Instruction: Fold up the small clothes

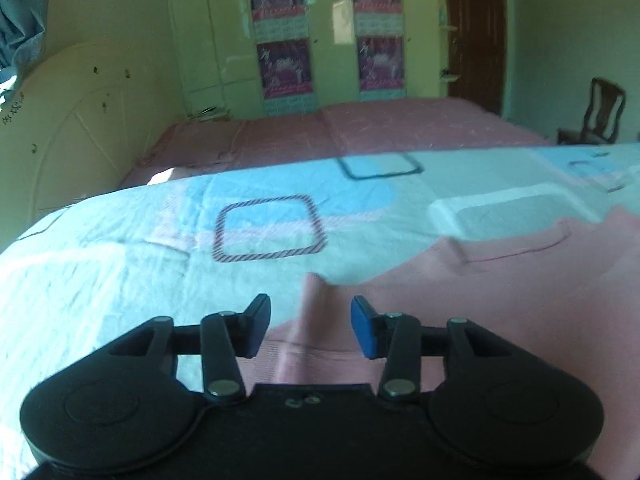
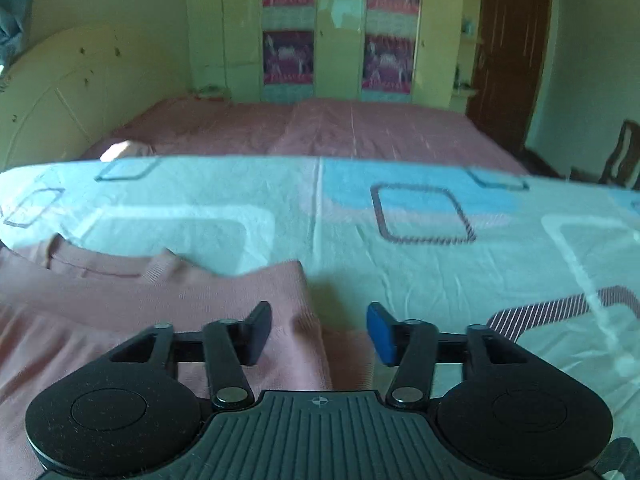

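A pink knit garment (image 1: 500, 280) lies flat on a patterned light-blue sheet (image 1: 120, 264). In the left wrist view its left edge has a small raised fold (image 1: 316, 312) between the jaws of my left gripper (image 1: 310, 330), which is open just above it. In the right wrist view the garment (image 2: 120, 308) fills the lower left, neckline toward the far side. My right gripper (image 2: 320, 332) is open over the garment's right edge, where a folded layer (image 2: 304, 320) ends. Neither gripper holds anything.
The sheet (image 2: 440, 272) covers the work surface, with bare cloth to the right of the garment. Beyond it lies a pink bed (image 1: 340, 136), a cream headboard (image 1: 80, 120), wardrobes with posters (image 1: 280, 40), a brown door (image 1: 476, 32) and a wooden chair (image 1: 600, 112).
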Demonstrator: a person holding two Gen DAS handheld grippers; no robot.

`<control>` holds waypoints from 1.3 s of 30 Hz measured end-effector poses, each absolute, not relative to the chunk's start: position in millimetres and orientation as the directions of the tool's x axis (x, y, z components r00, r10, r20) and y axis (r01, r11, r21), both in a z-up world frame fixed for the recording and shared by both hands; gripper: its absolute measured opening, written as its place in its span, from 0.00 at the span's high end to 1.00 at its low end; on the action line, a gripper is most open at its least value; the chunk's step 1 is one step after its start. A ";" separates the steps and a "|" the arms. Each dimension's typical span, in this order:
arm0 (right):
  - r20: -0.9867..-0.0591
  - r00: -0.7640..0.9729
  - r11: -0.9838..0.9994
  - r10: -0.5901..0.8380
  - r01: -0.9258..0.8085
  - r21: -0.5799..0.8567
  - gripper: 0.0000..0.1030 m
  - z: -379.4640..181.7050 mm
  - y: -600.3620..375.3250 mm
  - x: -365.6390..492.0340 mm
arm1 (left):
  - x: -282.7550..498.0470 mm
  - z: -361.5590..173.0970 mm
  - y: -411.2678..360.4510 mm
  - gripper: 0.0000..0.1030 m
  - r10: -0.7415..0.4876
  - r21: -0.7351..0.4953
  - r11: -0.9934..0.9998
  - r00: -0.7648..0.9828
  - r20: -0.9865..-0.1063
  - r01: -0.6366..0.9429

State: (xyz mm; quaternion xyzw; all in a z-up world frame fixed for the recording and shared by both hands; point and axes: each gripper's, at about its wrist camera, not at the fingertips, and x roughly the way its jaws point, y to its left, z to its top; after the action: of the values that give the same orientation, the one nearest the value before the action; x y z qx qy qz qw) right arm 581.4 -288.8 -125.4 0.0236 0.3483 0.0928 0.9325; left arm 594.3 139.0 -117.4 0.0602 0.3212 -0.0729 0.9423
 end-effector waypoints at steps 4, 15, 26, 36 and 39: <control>-0.680 0.657 0.937 0.326 -0.320 0.139 0.69 -131.0 -238.0 561.0 | 566.2 -123.8 72.2 0.58 -0.267 0.019 0.928 0.702 -0.661 0.371; -0.747 0.613 0.948 0.255 -0.310 0.070 0.71 -163.3 -193.3 609.6 | 605.0 -157.6 39.8 0.32 -0.204 0.021 0.952 0.682 -0.703 0.307; -0.715 0.612 0.892 0.339 -0.450 0.038 0.62 -155.9 -168.2 520.3 | 525.2 -157.1 -13.9 0.37 -0.247 0.024 0.930 0.670 -0.700 0.367; -0.693 0.638 0.902 0.337 -0.430 0.043 0.61 -148.1 -175.7 494.6 | 496.2 -148.4 -1.5 0.35 -0.201 0.045 0.948 0.699 -0.687 0.316; -0.693 0.630 0.911 0.350 -0.402 0.095 0.61 -155.7 -183.3 490.9 | 491.4 -154.6 4.4 0.33 -0.198 0.034 0.954 0.708 -0.678 0.299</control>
State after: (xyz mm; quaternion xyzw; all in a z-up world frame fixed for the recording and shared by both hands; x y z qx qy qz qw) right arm 490.9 -183.3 -155.7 -0.0346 0.3764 0.2086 0.9020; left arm 491.4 4.4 -154.6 0.0706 0.3575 -0.1346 0.9215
